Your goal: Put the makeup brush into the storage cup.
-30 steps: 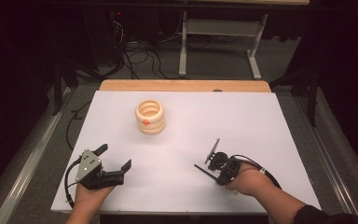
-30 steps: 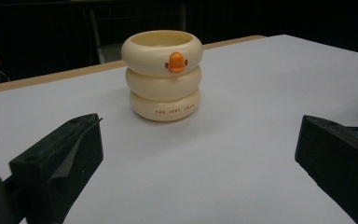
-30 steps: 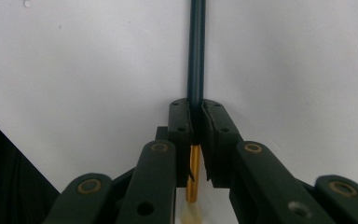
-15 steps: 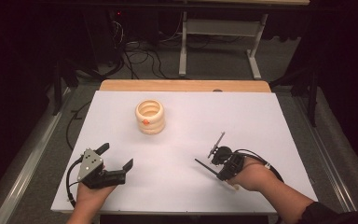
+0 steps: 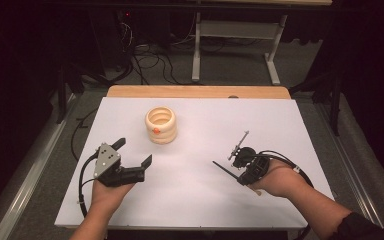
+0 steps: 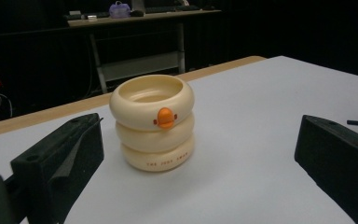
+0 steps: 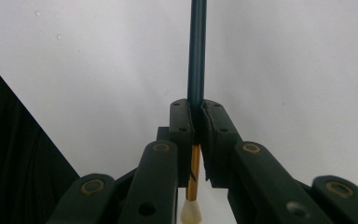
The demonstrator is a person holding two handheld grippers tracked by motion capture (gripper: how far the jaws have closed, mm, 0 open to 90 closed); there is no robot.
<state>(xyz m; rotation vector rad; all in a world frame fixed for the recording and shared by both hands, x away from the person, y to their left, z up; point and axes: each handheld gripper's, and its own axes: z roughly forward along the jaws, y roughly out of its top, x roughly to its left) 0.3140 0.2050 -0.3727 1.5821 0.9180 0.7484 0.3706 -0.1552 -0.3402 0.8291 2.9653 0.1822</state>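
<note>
Right tongs (image 7: 196,121) clamped a thin brush (image 7: 196,51); left tongs (image 5: 130,157) gaped empty.
Brush was pinched mid-shaft for control; cream ringed holder (image 6: 152,122) stood upright on tabletop (image 5: 280,130), framed between left jaws, likely to be steadied.

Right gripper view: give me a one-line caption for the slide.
Right tongs shut on a thin dark-handled brush, held above the white table.

Brightly, evenly lit white table (image 5: 290,130), dark surroundings along upper frame and sides, soft shadow beneath cream ring holder (image 6: 152,122), near jaws blurred at lower corners, mild overall softness
</note>
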